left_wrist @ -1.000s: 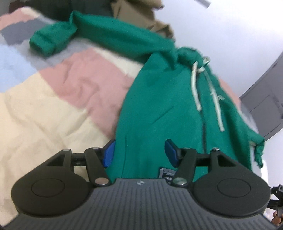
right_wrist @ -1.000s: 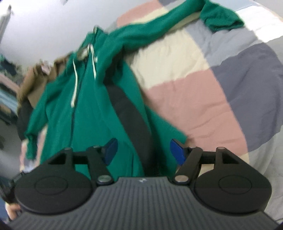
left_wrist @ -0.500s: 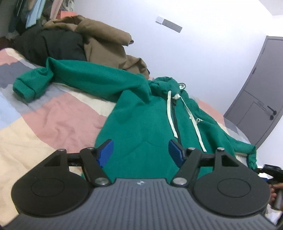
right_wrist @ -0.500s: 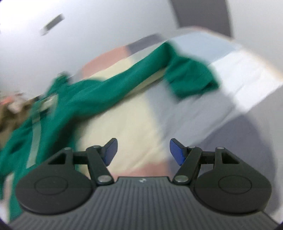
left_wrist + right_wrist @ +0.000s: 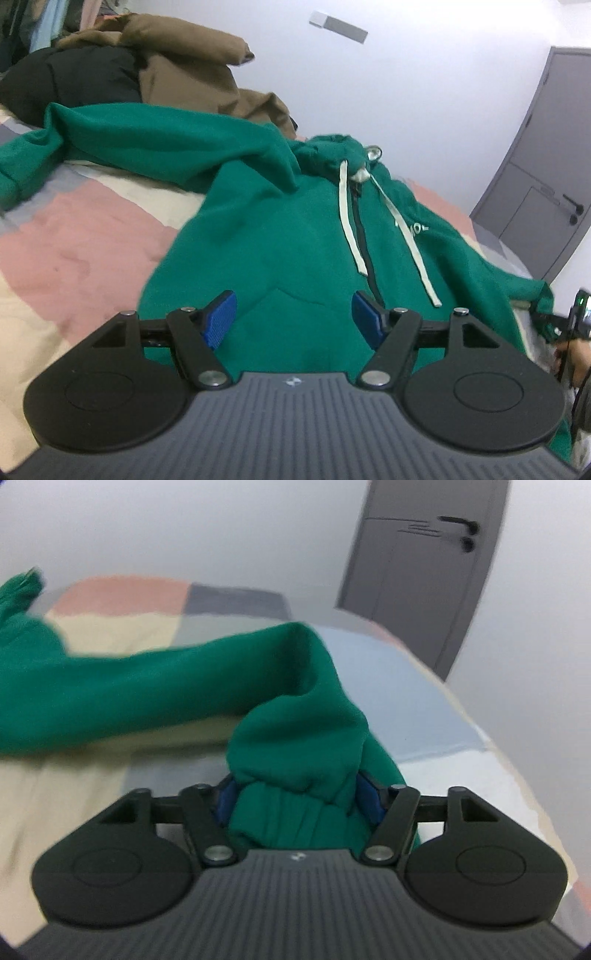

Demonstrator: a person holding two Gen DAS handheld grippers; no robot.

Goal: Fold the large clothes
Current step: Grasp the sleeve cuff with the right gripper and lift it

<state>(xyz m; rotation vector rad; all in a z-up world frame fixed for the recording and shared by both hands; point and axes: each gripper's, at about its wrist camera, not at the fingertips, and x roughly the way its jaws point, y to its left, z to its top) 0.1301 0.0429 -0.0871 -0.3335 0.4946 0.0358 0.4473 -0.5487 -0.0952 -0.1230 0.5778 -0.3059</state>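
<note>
A green zip hoodie [image 5: 295, 240] with white drawstrings lies front-up on a patchwork bedspread [image 5: 74, 229]. One sleeve [image 5: 147, 136] stretches off to the left. My left gripper [image 5: 293, 319] hovers open over the hoodie's lower body, with nothing between its blue pads. The other sleeve runs to the bed's right side, and its bunched cuff [image 5: 295, 753] sits between the pads of my right gripper [image 5: 295, 801]. Those jaws are closing and the pads touch the fabric on both sides. In the left wrist view, a hand [image 5: 578, 354] at the right edge holds that gripper.
A brown coat [image 5: 192, 48] and a black garment [image 5: 74, 81] are piled at the bed's far left. A grey door [image 5: 424, 572] stands behind the bed's right corner. The mattress edge [image 5: 498, 757] drops off just right of the cuff.
My right gripper swept along the sleeve to its cuff, which now fills the narrowing jaws. The left gripper shifted and levelled over the hoodie's body, still open.
</note>
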